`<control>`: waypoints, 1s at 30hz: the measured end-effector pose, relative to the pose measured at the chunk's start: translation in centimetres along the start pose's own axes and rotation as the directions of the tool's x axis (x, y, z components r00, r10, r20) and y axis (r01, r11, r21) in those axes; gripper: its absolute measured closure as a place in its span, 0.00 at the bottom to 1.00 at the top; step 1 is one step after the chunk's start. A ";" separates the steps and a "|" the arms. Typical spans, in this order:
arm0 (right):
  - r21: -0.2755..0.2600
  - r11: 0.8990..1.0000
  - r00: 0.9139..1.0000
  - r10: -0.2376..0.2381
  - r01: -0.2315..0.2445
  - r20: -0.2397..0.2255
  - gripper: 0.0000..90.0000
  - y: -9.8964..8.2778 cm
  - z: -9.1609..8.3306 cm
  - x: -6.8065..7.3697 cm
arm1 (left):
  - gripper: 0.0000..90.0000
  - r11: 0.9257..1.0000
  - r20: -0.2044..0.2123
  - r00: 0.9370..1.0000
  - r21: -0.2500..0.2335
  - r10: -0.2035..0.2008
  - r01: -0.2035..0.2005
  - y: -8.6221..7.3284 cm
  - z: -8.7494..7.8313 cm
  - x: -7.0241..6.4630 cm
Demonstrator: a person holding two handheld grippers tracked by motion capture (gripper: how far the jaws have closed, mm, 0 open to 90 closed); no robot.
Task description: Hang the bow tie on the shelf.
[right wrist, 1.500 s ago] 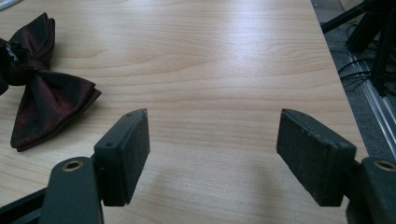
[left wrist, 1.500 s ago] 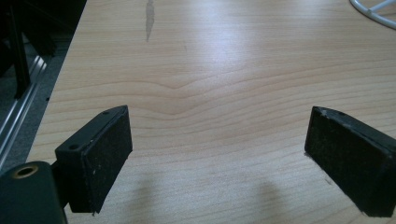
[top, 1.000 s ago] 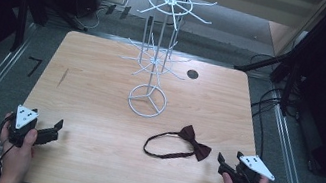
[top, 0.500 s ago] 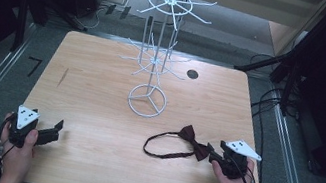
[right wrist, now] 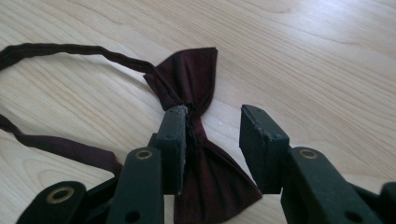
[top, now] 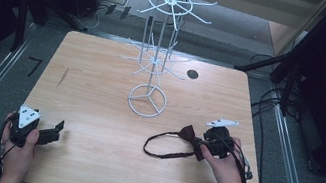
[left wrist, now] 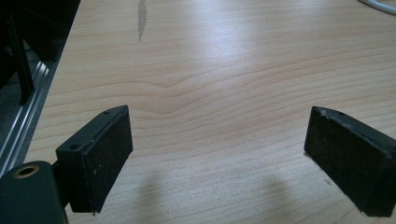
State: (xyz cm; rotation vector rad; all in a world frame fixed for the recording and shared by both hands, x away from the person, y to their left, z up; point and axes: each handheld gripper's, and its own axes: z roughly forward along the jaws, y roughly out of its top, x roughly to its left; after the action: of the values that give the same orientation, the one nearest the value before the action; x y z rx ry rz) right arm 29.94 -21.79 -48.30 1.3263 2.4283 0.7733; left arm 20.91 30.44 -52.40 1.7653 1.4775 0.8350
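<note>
A dark maroon fabric bow tie (top: 190,139) with a thin looped neck strap lies flat on the light wooden tabletop (top: 99,95), toward the near right part, in front of and to the right of the round wire base of a tall white wire display stand (top: 154,64) with two tiers of radiating hooks. The right gripper (top: 210,141), held in the person's right hand (top: 222,163), is lowered over the bow tie; in the right gripper view the two black jaws stand a narrow gap apart around the knot (right wrist: 192,116), the left-hand jaw touching the fabric at the pinched middle and the other jaw standing off from it, so the tie is straddled and not clamped. One wing of the tie fans out beyond the jaws and the other lies beneath them, while the strap curves away to the left across the wood. The left gripper (top: 49,132), in the person's left hand (top: 19,147) at the near left corner of the tabletop, has its jaws spread wide with only bare wood grain between them; it is well apart from the bow tie. A small dark round hole (top: 192,74) sits in the tabletop behind the stand
</note>
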 end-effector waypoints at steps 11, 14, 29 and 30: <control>0.169 0.986 1.000 -0.014 0.011 0.016 0.43 2.5 2.3 0.7 | 0.10 1.000 0.007 1.000 0.006 0.007 -0.007 0.0 0.1 0.0; 0.212 0.977 1.000 -0.010 0.013 -0.014 0.45 2.4 3.0 0.7 | 0.10 1.000 0.008 1.000 0.008 0.010 -0.010 0.0 0.1 0.0; 0.337 0.941 0.999 -0.017 0.031 -0.045 0.85 2.2 4.2 1.0 | 0.10 1.000 0.015 1.000 0.013 0.022 -0.022 0.0 0.1 -0.1; 0.337 0.941 0.999 -0.017 0.031 -0.045 0.85 2.2 4.2 1.0 | 0.10 1.000 0.015 1.000 0.013 0.022 -0.022 0.0 0.1 -0.1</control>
State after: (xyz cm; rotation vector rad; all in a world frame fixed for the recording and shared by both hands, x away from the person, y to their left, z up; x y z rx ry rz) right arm 32.90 -18.58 -50.48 1.4034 2.6943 0.3894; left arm 21.01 30.30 -52.43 1.7969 1.4598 0.8226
